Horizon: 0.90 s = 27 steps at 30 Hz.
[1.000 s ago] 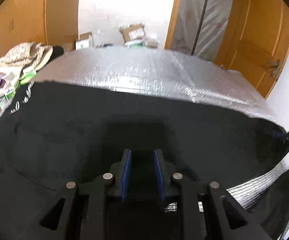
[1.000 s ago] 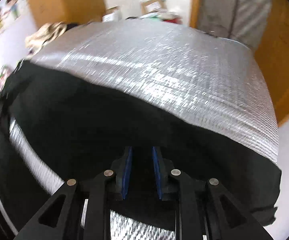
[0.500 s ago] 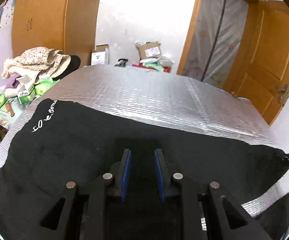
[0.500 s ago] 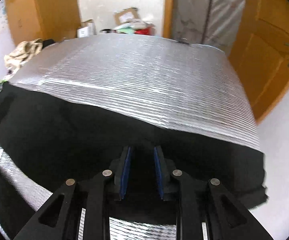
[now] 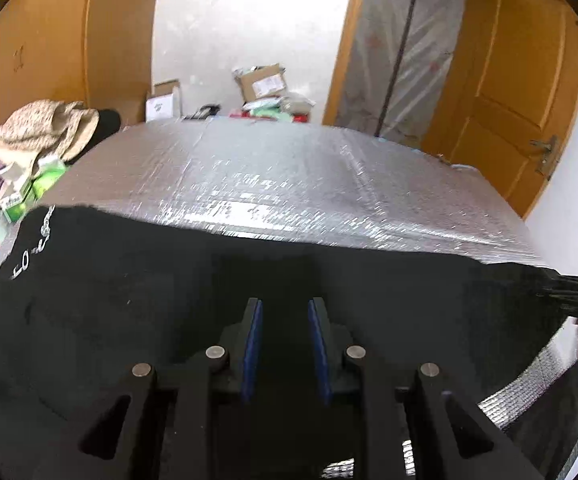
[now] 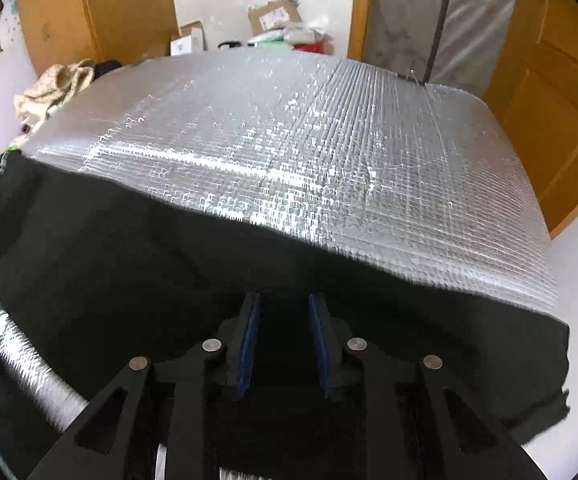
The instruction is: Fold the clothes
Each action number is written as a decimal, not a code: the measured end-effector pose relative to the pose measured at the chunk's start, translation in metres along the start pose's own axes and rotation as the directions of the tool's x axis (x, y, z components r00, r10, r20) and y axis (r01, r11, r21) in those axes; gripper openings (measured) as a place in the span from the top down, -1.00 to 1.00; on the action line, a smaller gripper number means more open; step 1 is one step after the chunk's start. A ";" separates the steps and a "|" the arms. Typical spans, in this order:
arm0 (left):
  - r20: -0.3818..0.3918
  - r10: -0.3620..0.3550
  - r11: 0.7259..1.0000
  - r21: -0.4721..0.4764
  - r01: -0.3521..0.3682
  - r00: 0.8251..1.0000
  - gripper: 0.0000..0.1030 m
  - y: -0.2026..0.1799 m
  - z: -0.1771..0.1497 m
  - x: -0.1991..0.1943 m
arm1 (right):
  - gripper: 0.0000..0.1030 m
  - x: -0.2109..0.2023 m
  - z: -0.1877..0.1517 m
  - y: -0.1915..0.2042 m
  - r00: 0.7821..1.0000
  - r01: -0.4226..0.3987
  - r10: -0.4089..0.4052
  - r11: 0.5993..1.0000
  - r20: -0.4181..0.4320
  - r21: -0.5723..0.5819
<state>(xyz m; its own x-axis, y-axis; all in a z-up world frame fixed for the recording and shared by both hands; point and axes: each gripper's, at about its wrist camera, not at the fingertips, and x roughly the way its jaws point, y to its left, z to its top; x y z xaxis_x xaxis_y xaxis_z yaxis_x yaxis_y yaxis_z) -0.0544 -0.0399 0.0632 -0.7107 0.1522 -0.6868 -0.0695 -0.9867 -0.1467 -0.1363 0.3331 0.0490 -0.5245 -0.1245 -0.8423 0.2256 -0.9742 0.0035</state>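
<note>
Lying across the near part of the silver foil-covered surface (image 5: pixel 289 172), the black garment (image 5: pixel 129 300) was spread wide, with its far edge running side to side across the foil in both views. White lettering (image 5: pixel 29 248) showed near the garment's far left corner in the left wrist view. The left gripper (image 5: pixel 285 304) hovered over the dark cloth with its blue-padded fingers (image 5: pixel 253 344) set a little apart; black fabric filled the gap, but whether they were pinching it could not be told. The right gripper (image 6: pixel 285 300) stood likewise over the garment's far edge, its fingers (image 6: pixel 249 344) similarly parted, and a grip on the cloth could not be confirmed there either. At the right edge of the left wrist view, the right gripper appeared as a dark tool meeting the garment's corner, though blurred. A strip of bare foil showed beneath the cloth at lower left in the right wrist view. Beyond the surface stood cardboard boxes (image 5: pixel 263 82), a heap of beige cloth (image 5: pixel 37 128) and a wooden door (image 5: pixel 517 92).
</note>
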 end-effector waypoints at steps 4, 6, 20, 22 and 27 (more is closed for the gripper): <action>0.034 -0.021 1.000 -0.007 0.021 0.999 0.53 0.001 0.007 -0.005 | 0.47 0.001 0.005 -0.007 1.000 0.013 -0.013 1.000 0.023 0.023; 0.034 -0.030 0.999 -0.011 0.031 0.999 0.53 0.004 0.009 -0.008 | 0.47 -0.004 0.004 -0.013 0.999 0.017 -0.018 0.999 0.038 0.032; -0.110 0.079 0.993 -0.083 -0.089 0.991 0.53 0.050 -0.017 0.018 | 0.29 -0.038 -0.049 -0.109 0.967 0.252 -0.256 0.947 -0.006 0.198; -0.098 0.080 0.992 -0.091 -0.089 0.992 0.53 0.052 -0.016 0.015 | 0.26 -0.042 -0.053 -0.108 0.960 0.275 -0.278 0.937 -0.015 0.213; -0.055 0.073 0.991 -0.109 -0.078 0.996 0.53 0.054 -0.011 0.008 | 0.26 -0.053 -0.035 -0.067 0.979 0.169 -0.187 0.969 0.085 0.181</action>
<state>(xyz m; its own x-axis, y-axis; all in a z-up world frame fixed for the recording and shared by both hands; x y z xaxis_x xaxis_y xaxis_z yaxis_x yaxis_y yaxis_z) -0.0559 -0.0909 0.0417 -0.6744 0.0828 -0.7337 0.0630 -0.9836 -0.1689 -0.0949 0.4121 0.0742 -0.6256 0.0444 -0.7789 -0.0192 -0.9990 -0.0415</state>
